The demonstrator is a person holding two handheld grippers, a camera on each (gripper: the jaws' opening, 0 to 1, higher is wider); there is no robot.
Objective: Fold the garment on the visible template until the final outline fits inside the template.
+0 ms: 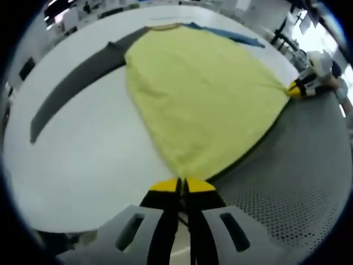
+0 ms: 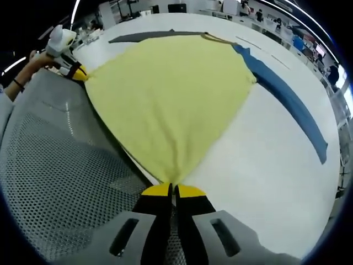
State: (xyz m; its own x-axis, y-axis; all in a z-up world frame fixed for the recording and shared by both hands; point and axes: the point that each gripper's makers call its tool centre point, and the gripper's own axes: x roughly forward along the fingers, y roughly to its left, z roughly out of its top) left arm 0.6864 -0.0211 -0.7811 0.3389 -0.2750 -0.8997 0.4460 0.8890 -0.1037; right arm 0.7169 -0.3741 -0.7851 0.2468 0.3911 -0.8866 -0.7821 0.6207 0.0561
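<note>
Left gripper view: the left hand-held gripper (image 1: 181, 186), jaws pressed together, pinches one hem corner of the yellow garment (image 1: 198, 94), which lies spread on the white tabletop (image 1: 83, 160); a grey sleeve (image 1: 71, 83) trails to one side, and the right hand-held gripper pinches the far corner. Right gripper view: the right hand-held gripper (image 2: 172, 191), jaws likewise pressed together, pinches its own hem corner; a blue sleeve (image 2: 287, 99) lies alongside, a perforated grey surface (image 2: 60, 171) below. Probably best to keep both corners level and the hem taut while carrying it toward the collar. No containers visible
</note>
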